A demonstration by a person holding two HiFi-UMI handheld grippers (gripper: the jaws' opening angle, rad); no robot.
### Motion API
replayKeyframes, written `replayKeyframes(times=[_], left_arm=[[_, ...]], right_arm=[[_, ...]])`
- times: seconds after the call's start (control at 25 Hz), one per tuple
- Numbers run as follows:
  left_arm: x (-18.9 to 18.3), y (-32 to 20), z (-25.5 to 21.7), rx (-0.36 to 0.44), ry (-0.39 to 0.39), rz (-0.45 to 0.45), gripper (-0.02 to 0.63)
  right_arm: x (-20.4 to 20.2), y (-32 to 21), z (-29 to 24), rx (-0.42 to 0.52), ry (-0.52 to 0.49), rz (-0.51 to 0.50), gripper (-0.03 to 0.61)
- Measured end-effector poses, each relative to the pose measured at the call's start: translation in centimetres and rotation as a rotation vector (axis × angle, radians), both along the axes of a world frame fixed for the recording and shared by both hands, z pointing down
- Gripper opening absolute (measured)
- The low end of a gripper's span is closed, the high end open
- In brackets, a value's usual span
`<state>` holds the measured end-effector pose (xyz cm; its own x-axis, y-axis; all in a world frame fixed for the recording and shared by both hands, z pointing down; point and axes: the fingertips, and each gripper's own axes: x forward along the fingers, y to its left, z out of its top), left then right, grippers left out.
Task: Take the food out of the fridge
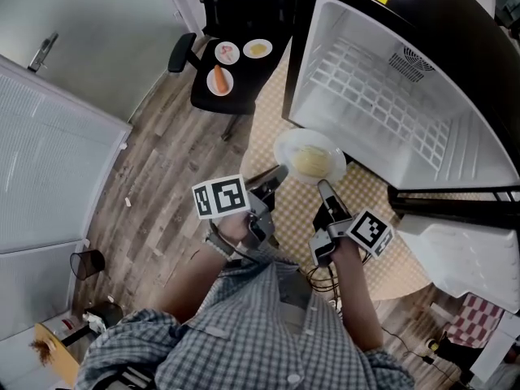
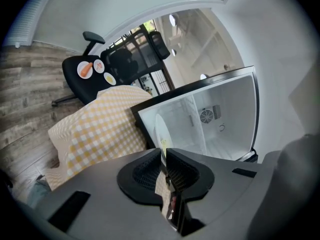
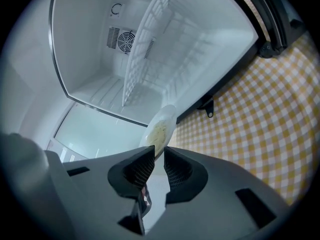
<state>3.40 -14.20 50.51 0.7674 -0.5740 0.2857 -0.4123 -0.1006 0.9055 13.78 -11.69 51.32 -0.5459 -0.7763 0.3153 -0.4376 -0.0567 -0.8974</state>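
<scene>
A white plate of pale noodles [image 1: 309, 158] hangs in front of the open fridge [image 1: 382, 96], held from both sides. My left gripper [image 1: 281, 171] is shut on the plate's left rim and my right gripper [image 1: 324, 187] is shut on its near rim. The plate [image 2: 161, 129] shows edge-on in the left gripper view, its rim pinched between the jaws of the left gripper [image 2: 164, 153]. In the right gripper view the plate [image 3: 161, 128] tilts up out of the right gripper [image 3: 159, 153]. Only a white wire shelf [image 3: 150, 49] shows inside the fridge.
A black office chair [image 1: 231, 88] at the back left carries three small plates of food, one with a carrot [image 1: 219, 80]. A yellow checked cloth [image 1: 366, 210] lies under the plate. The fridge door [image 1: 467, 254] stands open at the right. A grey wall panel [image 1: 49, 161] is at the left.
</scene>
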Motion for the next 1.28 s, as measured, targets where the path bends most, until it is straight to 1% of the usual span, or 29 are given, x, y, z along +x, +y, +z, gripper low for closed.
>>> replayKeyframes(times=[0.28, 0.48, 0.6, 0.8, 1.0, 1.16, 1.28], left_arm=[[-0.6, 0.3, 4.3, -0.066, -0.044, 0.002, 0.037], [-0.8, 0.2, 7.2, -0.111, -0.071, 0.0, 0.038], [-0.8, 0.2, 8.8, -0.14, -0.084, 0.0, 0.038], [-1.0, -0.1, 10.5, -0.17, -0.103, 0.008, 0.041], [-1.1, 0.0, 11.6, -0.187, -0.131, 0.036, 0.041], [-1.1, 0.4, 12.4, -0.214, -0.184, 0.071, 0.043], [-0.9, 0.5, 12.6, -0.207, -0.237, 0.1, 0.046]], right_arm=[[-0.6, 0.6, 4.5, -0.113, -0.007, -0.003, 0.044], [-0.9, 0.4, 7.1, -0.157, 0.018, -0.023, 0.044], [-0.9, 0.5, 8.7, -0.195, 0.02, -0.015, 0.044], [-1.1, 0.4, 10.3, -0.243, 0.011, 0.0, 0.045], [-1.2, 0.6, 11.5, -0.28, 0.025, -0.004, 0.044], [-1.4, 0.8, 11.9, -0.302, 0.072, -0.02, 0.044], [-1.4, 0.8, 11.9, -0.301, 0.104, -0.026, 0.044]])
